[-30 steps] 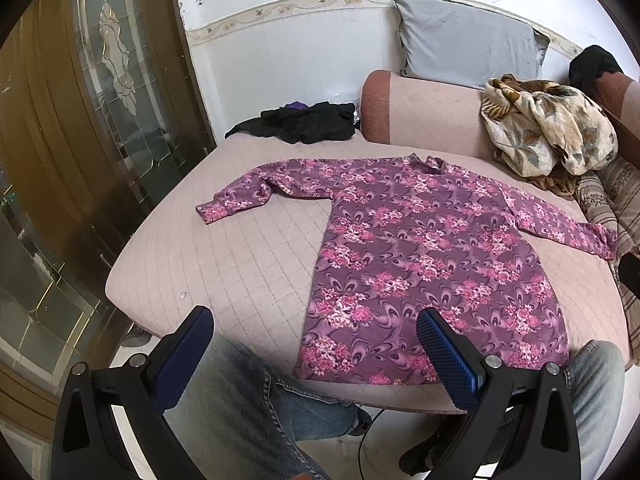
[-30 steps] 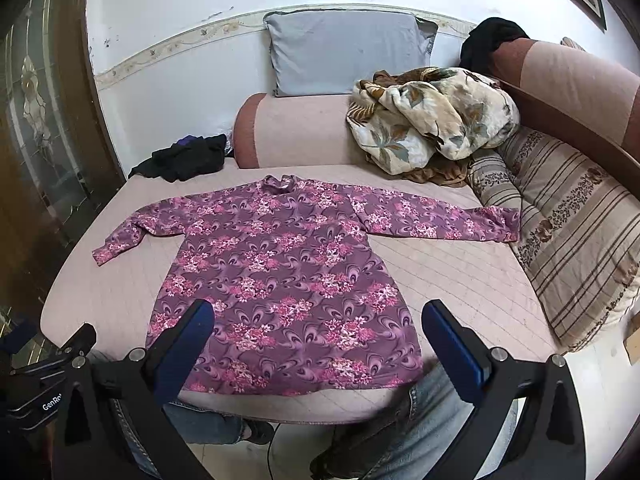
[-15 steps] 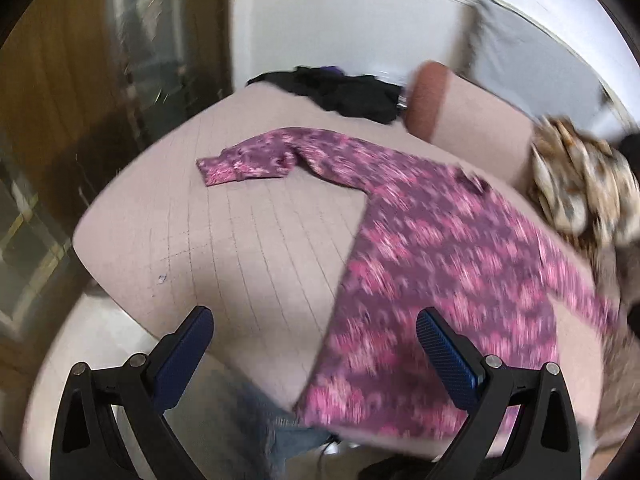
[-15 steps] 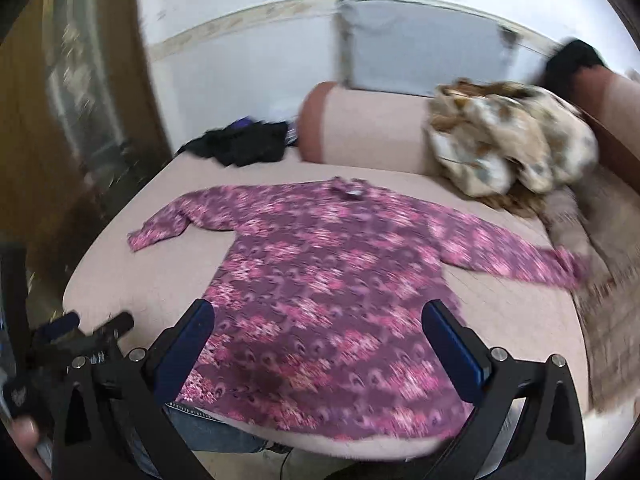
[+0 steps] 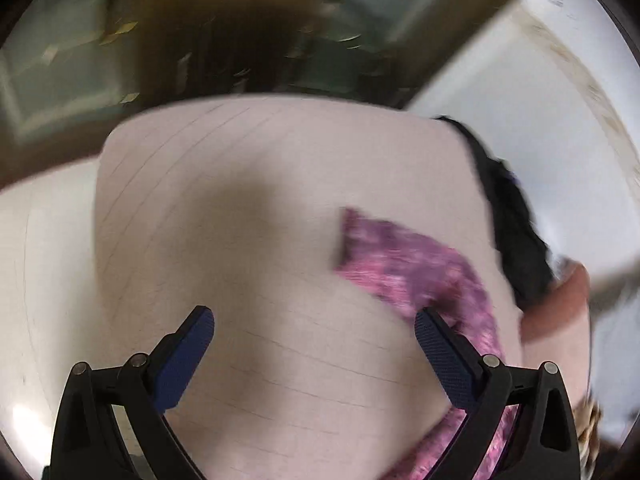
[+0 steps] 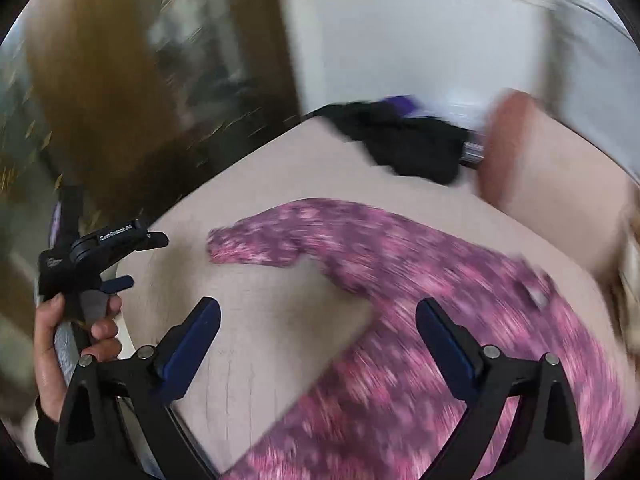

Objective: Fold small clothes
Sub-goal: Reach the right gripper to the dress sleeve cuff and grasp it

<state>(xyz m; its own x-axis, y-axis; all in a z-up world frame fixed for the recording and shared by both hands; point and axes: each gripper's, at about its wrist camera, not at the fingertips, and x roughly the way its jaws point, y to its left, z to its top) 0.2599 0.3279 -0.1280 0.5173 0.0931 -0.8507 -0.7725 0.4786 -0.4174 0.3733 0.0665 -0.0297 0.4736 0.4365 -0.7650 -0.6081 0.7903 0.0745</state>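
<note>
Bedroom, motion-blurred in both views. Bed (image 5: 248, 208), pink quilted cover, carries the work.

Item 1: top (image 6: 420, 320), purple-pink floral, long-sleeved, lying flat on the bed. One sleeve (image 6: 276, 240) stretches toward the bed's edge on the door side; its cuff (image 5: 352, 232) ends on bare cover. The sleeve's long axis runs across the bed, away from the body of the top.

Item 2: left gripper (image 5: 314, 330), fingers wide, nothing between them. It hangs over bare cover; the cuff lies ahead and to the right, apart from the fingers. The right wrist view shows a hand (image 6: 76, 344) gripping its handle.

Item 3: right gripper (image 6: 318, 316), fingers wide though they have just been closing a little, nothing held. It sits over the gap between sleeve and body.

Item 4: dark clothes (image 6: 404, 140), heaped at the far corner, untouched.

Judgement: the left gripper looks nearer the cuff, so the sleeve fold would fall to it; folding not yet begun.
</note>
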